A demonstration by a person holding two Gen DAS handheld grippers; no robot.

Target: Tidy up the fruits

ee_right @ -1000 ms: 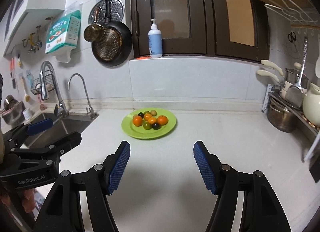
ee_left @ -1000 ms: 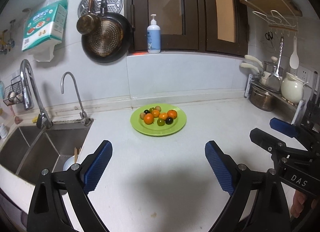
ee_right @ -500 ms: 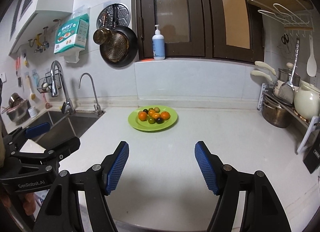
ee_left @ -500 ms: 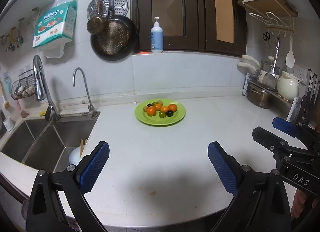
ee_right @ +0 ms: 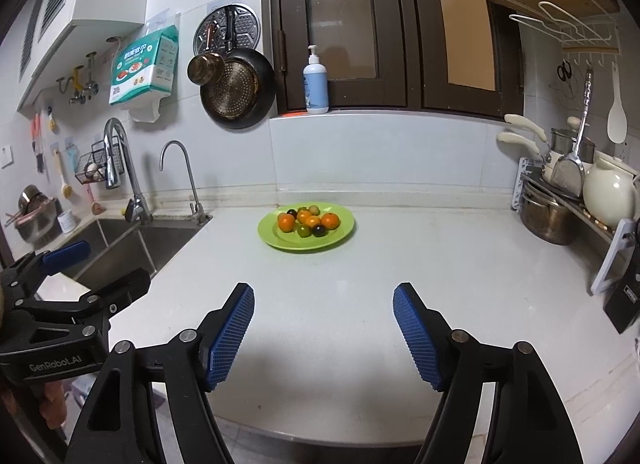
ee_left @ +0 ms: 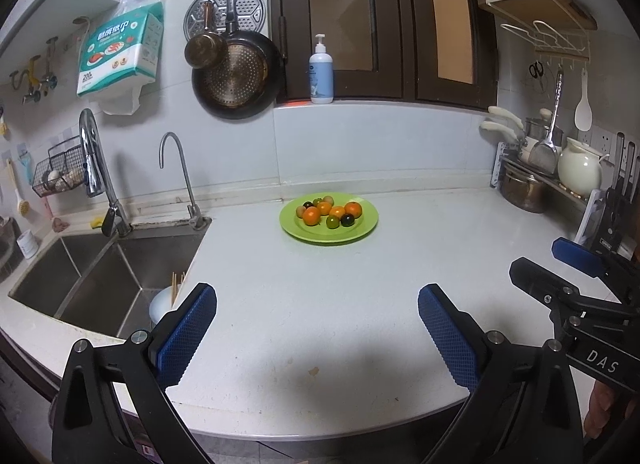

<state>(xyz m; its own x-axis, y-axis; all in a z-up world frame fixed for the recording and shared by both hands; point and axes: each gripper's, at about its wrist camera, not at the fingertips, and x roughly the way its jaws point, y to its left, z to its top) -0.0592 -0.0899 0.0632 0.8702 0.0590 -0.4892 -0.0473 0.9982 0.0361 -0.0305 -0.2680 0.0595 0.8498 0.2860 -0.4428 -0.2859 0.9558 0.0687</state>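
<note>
A green plate (ee_left: 362, 230) sits on the white counter near the back wall, also in the right wrist view (ee_right: 342, 236). It holds several small fruits: orange ones (ee_left: 311, 216) (ee_right: 286, 222), a green one (ee_left: 332, 221) and dark ones (ee_left: 347, 219). My left gripper (ee_left: 316, 328) is open and empty above the counter's front edge, well short of the plate. My right gripper (ee_right: 324, 328) is open and empty too, beside the left one. Each gripper shows at the other view's edge.
A steel sink (ee_left: 100, 276) with two taps lies to the left; a white bowl with chopsticks (ee_left: 162, 304) stands in it. A rack with pots and a white jug (ee_left: 580, 172) lines the right wall. Pans (ee_left: 234, 78) and a soap bottle (ee_left: 321, 70) hang or stand behind.
Both grippers have drawn back from the plate and risen; the counter's front edge now shows. The plate and fruits have not moved. Both stay open.
</note>
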